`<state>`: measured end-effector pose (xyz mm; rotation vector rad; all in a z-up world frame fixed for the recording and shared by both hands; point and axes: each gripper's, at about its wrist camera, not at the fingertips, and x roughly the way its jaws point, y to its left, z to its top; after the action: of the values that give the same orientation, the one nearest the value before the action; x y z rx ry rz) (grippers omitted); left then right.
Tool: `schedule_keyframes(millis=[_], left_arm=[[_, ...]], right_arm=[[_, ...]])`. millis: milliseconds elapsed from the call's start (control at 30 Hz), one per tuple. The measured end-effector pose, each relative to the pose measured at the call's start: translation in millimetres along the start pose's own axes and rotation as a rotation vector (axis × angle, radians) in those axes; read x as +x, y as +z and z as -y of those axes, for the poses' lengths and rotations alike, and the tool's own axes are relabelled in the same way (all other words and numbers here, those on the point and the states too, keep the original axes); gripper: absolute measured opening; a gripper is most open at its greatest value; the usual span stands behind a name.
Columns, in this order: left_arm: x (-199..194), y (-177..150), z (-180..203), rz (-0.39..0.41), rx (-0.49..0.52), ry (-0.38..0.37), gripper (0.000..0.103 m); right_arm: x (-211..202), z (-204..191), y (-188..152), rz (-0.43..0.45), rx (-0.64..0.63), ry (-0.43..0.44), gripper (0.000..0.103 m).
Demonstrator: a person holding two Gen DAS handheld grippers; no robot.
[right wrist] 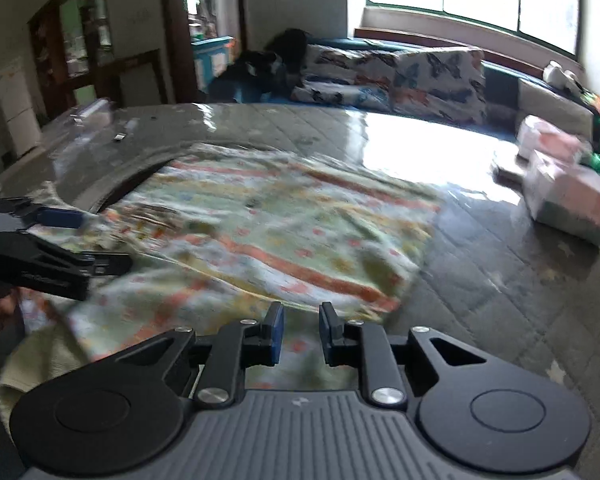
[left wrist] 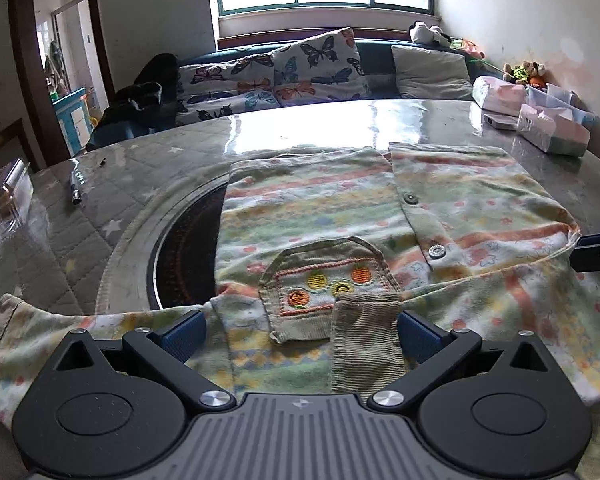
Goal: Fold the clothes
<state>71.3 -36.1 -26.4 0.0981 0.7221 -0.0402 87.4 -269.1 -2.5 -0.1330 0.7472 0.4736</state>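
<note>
Striped floral baby garment (left wrist: 380,216) w/ snap buttons and an embroidered corduroy pocket (left wrist: 324,280) lies spread on the quilted table (left wrist: 80,240), partly over a round dark inset. Left gripper (left wrist: 300,332) sits low over the near hem, jaws wide apart w/ a corduroy strap (left wrist: 366,344) between them, pads not pressing. Right gripper (right wrist: 301,332) is over the garment's near right edge, jaws narrowly parted; can't tell if cloth is pinched.

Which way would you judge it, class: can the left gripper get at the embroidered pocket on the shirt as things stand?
Probably yes: the left gripper stands open just short of the pocket, with only the corduroy flap between its fingers.
</note>
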Motion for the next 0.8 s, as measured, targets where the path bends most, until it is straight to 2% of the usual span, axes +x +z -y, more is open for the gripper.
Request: schedule_keyframes(millis=[133,333,467,667,800], left_arm=[[-12.0,1.8,-6.2,0.024,-0.017,0.003,0.103],[-28.5,-3.2,-31.3,0.035,-0.081,0.03,0.103],[-35.5,-11.7,-54.3,0.026,-0.128,0.077,0.103],[-47.1,-23.5,-85.0,0.028,-0.192,0.132,0.103],[-56.4,-30.3,-103.3,0.036,-0.243,0.167,0.103]], right_arm=[[2.6,-26.7,7.5,0.011,-0.044,0.082,0.019],[26.7,-58.5,8.9,-0.022,-0.088,0.145,0.02],[28.8,-72.1,3.6,-0.019,-0.144,0.123,0.021],[16.5,-87.0,7.1,0.013,-0.17,0.17,0.028],[26.1,-101.4,0.3,-0.011,-0.203,0.181,0.031]])
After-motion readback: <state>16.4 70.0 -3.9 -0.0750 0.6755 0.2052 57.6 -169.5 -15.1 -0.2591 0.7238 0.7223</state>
